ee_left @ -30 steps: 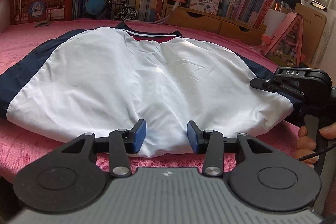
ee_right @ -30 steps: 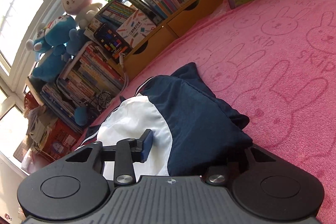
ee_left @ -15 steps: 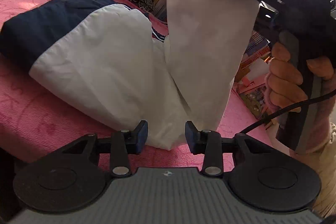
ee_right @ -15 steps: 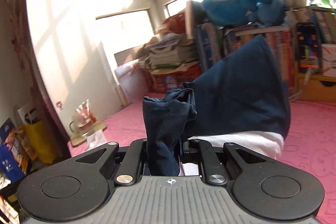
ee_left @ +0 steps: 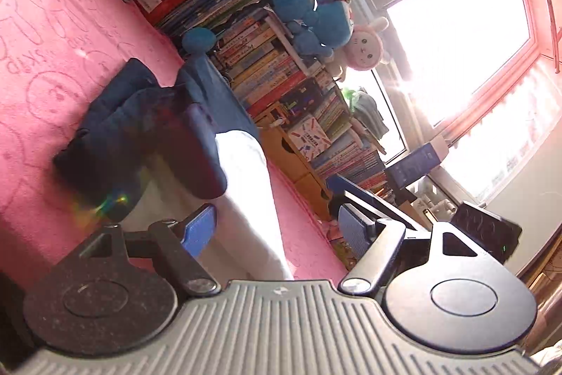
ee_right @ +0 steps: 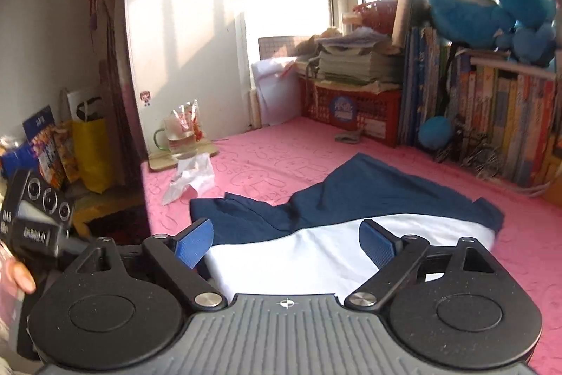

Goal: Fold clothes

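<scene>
A navy and white jacket (ee_right: 316,255) lies folded on the pink bed cover (ee_right: 281,160), with its navy sleeve part (ee_right: 354,192) spread over the far side. My right gripper (ee_right: 286,243) hovers over the white panel. Its jaws are opening wide and the pads touch no cloth. In the left wrist view the jacket (ee_left: 246,199) shows as a white strip with a navy heap (ee_left: 140,129) on it. My left gripper (ee_left: 275,231) is above the near end, jaws opening, nothing pressed between the pads. The left gripper's body (ee_right: 35,217), held by a hand (ee_right: 21,276), shows at the right view's left edge.
A bookshelf (ee_right: 491,115) packed with books runs along the far side, with plush toys (ee_right: 491,10) on top and a red crate (ee_right: 351,108) beside it. A glass mug (ee_right: 179,132) on a wooden board and crumpled plastic (ee_right: 189,178) sit near the bed's left corner.
The right gripper carried the navy sleeve side over the jacket and let it go, its jaws now wide. The left jaws widened too. Both views have swung and rolled.
</scene>
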The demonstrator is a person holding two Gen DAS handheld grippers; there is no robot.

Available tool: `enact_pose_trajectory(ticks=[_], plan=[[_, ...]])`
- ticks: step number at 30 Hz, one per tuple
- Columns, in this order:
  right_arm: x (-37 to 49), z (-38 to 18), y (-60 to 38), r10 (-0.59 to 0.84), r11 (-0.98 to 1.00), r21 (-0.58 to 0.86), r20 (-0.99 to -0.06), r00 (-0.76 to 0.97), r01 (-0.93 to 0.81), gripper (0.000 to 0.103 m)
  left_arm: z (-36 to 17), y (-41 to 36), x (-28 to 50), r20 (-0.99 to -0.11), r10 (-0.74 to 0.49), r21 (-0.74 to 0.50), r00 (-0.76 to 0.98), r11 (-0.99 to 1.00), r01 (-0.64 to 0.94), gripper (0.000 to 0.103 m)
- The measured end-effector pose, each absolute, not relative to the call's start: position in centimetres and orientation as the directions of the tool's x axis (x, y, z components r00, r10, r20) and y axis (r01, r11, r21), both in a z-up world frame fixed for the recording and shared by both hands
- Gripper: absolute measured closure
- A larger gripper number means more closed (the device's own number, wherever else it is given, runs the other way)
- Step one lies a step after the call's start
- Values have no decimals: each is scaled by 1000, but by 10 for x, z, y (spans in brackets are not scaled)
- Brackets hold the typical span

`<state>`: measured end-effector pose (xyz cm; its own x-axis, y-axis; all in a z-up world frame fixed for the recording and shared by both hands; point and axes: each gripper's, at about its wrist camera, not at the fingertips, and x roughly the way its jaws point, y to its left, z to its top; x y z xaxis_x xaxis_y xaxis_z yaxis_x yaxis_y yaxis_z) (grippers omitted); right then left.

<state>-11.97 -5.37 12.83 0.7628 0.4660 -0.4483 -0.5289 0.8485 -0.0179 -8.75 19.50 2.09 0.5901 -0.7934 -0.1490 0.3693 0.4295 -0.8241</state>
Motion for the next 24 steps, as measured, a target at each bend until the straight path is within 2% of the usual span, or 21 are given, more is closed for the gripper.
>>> enact_pose_trajectory(ticks=[1, 3, 7, 9, 10, 11, 12, 13, 15, 19, 22, 24], plan=[[-136, 123, -57, 427, 857, -70, -457, 780, -510, 7, 19, 188, -80, -165, -784, -834, 598, 435, 340, 21], [-160, 104, -62, 356, 888, -88, -490, 796, -452, 7, 12, 176, -65, -212, -759, -849, 616, 455, 268, 19], [-178, 52, -63, 248, 953, -11, -550, 797, -304, 13, 2, 165, -44, -288, -678, -847, 676, 510, 150, 20], [-175, 35, -61, 196, 972, 0, -554, 809, -236, 32, 5, 165, -40, -303, -621, -827, 722, 548, 124, 41], [-170, 32, -59, 177, 978, 4, -549, 817, -209, 36, 8, 170, -41, -309, -586, -812, 749, 573, 114, 65], [-164, 29, -57, 156, 983, 7, -545, 824, -181, 43, 12, 176, -43, -313, -548, -794, 776, 599, 103, 82], [-159, 27, -54, 141, 986, 5, -544, 827, -165, 52, 15, 182, -45, -315, -509, -777, 801, 623, 91, 86], [-154, 25, -51, 130, 988, 1, -544, 829, -154, 53, 16, 189, -49, -307, -481, -771, 821, 631, 81, 90], [-150, 23, -39, 107, 987, -43, -534, 839, -154, 58, 18, 199, -56, -304, -420, -737, 855, 672, 68, 93], [-147, 13, -1, 8, 965, -225, -480, 877, -132, 59, 14, 213, -67, -320, -337, -678, 886, 734, 35, 93], [-148, 2, 18, -61, 933, -344, -432, 900, -102, 60, 7, 218, -71, -347, -311, -648, 885, 762, 14, 93], [-146, 1, 21, -64, 923, -369, -423, 904, -107, 63, 5, 220, -75, -358, -295, -615, 886, 788, 14, 93]])
